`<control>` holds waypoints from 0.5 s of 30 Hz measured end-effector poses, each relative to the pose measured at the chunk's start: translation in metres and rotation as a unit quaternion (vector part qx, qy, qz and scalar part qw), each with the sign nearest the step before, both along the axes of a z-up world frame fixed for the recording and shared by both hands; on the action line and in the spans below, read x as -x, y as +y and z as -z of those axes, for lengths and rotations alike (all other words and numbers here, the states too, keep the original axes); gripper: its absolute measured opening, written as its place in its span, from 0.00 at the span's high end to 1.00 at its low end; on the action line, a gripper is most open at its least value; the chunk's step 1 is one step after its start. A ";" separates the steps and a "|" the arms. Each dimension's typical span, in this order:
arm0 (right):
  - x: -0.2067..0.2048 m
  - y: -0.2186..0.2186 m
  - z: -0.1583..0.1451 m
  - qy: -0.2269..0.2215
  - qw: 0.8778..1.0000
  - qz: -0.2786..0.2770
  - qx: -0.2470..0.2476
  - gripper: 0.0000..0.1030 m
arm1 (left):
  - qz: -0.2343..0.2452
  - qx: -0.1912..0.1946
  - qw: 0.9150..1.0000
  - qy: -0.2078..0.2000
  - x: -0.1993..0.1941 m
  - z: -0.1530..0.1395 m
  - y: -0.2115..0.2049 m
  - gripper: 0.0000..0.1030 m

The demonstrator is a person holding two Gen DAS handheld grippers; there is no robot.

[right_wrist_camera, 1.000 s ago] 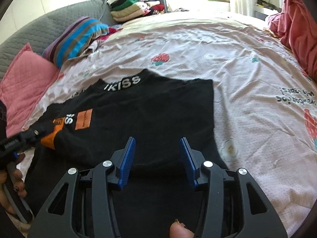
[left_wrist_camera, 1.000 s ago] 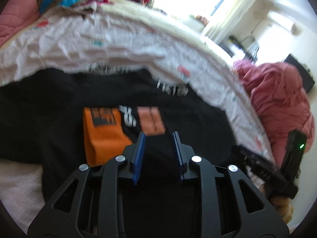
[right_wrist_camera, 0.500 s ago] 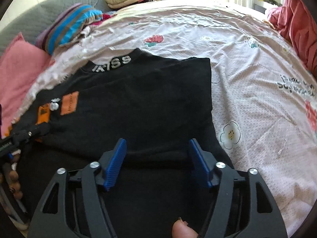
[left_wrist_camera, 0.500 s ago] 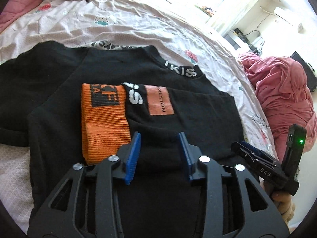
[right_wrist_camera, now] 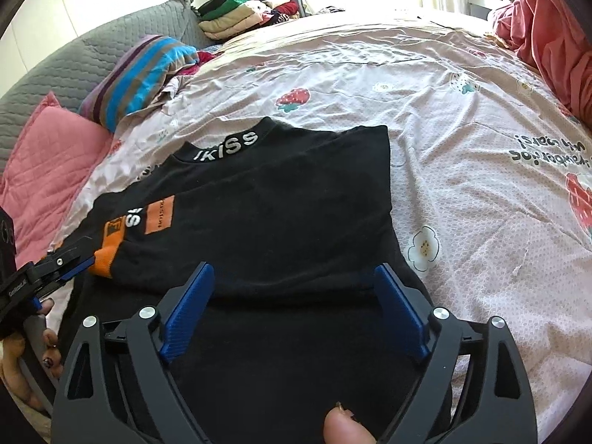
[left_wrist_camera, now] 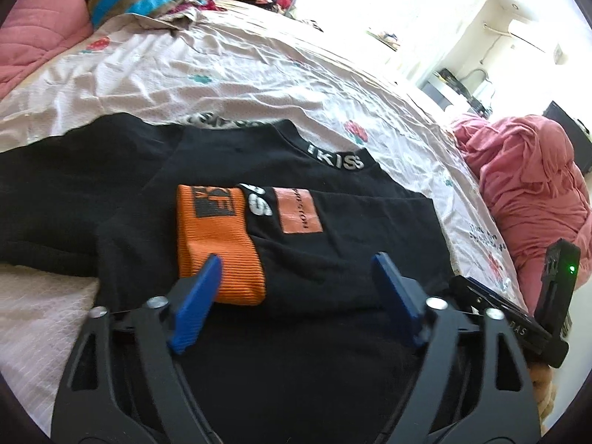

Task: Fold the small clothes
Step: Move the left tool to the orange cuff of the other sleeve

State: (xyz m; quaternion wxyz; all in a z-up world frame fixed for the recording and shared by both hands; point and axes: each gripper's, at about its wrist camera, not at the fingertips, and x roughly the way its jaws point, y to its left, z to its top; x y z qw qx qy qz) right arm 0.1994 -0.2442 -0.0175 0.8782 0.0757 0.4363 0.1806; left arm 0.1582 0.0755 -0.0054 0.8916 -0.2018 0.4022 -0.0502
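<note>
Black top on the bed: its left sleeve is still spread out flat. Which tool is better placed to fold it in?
Probably the left tool. Its jaws are opening with nothing gripped beside the orange cuff, and the unfolded sleeve lies on its side. The right tool sits over the black top's folded edge.

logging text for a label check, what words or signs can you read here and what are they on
"IKISS": white letters on the collar of the black top.
"DAS": on the body of the right claw, seen from the left wrist camera.
Orange patch on the sleeve: small print, too blurred to read.
Orange cuff: dark block logo, unreadable.
Bedsheet: upside-down script, unreadable.
</note>
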 end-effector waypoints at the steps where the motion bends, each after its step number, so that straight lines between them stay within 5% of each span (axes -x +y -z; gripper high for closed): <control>1: 0.000 0.000 -0.001 0.001 1.000 -0.001 -0.004 0.09 | -0.007 -0.004 1.000 -0.002 0.002 -0.002 0.001 0.15; 3: 0.001 0.001 -0.003 0.000 1.000 -0.001 -0.008 0.08 | -0.021 -0.008 1.000 -0.002 0.005 -0.004 0.006 0.09; 15: 0.012 0.017 -0.020 -0.037 0.999 -0.006 0.004 0.05 | -0.062 -0.035 0.997 -0.008 0.023 -0.013 0.028 0.09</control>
